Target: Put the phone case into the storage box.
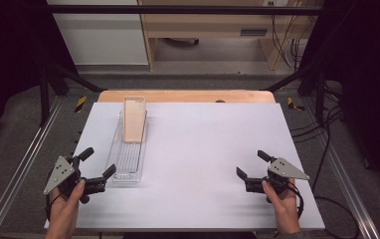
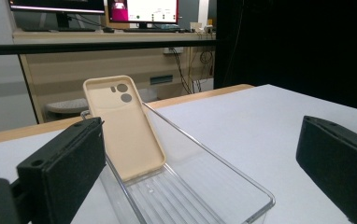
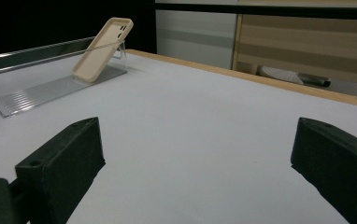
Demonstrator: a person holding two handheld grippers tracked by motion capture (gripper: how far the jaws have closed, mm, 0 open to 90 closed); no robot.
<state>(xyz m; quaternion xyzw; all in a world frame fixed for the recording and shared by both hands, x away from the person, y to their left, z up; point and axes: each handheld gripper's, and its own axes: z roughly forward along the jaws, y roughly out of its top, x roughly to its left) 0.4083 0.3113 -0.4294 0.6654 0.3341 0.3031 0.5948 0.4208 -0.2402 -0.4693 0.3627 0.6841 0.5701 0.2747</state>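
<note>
Beige phone case (image 1: 134,119) leans in clear tray (image 1: 121,169); left gripper (image 1: 99,168), jaws spread, empty, could topple it.

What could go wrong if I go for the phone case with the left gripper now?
The phone case only leans on the far end of the clear tray, so a nudge could tip it flat. The tray is light and could slide on the smooth table if the left gripper clips its rim. The right gripper is too far off to steady it.
</note>
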